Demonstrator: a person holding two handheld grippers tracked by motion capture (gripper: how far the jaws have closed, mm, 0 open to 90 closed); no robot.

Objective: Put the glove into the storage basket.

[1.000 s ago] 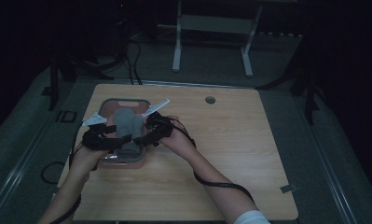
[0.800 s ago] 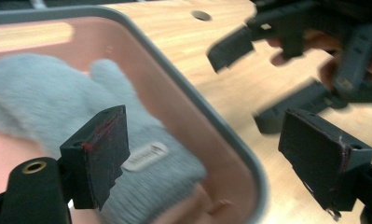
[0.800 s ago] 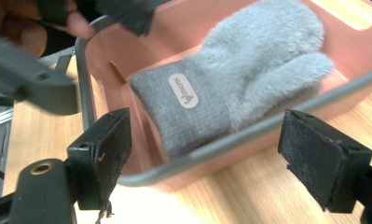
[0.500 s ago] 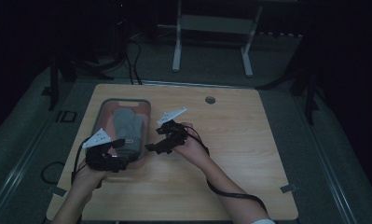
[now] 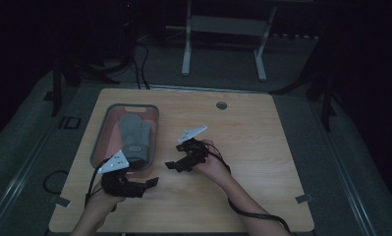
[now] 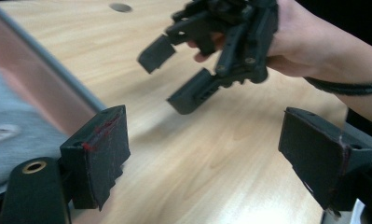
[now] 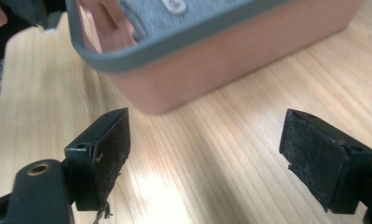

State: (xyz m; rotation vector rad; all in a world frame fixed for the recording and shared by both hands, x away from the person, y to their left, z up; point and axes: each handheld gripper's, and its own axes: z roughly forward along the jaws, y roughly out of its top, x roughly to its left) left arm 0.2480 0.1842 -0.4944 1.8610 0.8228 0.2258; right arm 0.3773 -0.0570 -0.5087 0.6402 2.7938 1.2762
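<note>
Hovering my left gripper (image 5: 152, 182) fingers released over the surface (image 5: 262, 147), holding my right gripper (image 5: 173, 166) fingers spread and empty too, grey cloth (image 5: 134, 137) lying inside the pink bin (image 5: 99, 142) just beside both.

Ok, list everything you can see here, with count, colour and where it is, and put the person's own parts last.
Wooden table top: one, light wood, centre of the high view.
Pink plastic bin with grey rim: one, on the table's left part.
Grey folded cloth: one, lying inside the bin.
Round grommet hole: one, dark, far side of the table.
White metal stand: one, on the floor beyond the table.
Left gripper: one, black, near the bin's front corner, jaws open and holding nothing.
Right gripper: one, black, right of the bin, jaws open and holding nothing.
Hands: two, entering from the bottom edge.
</note>
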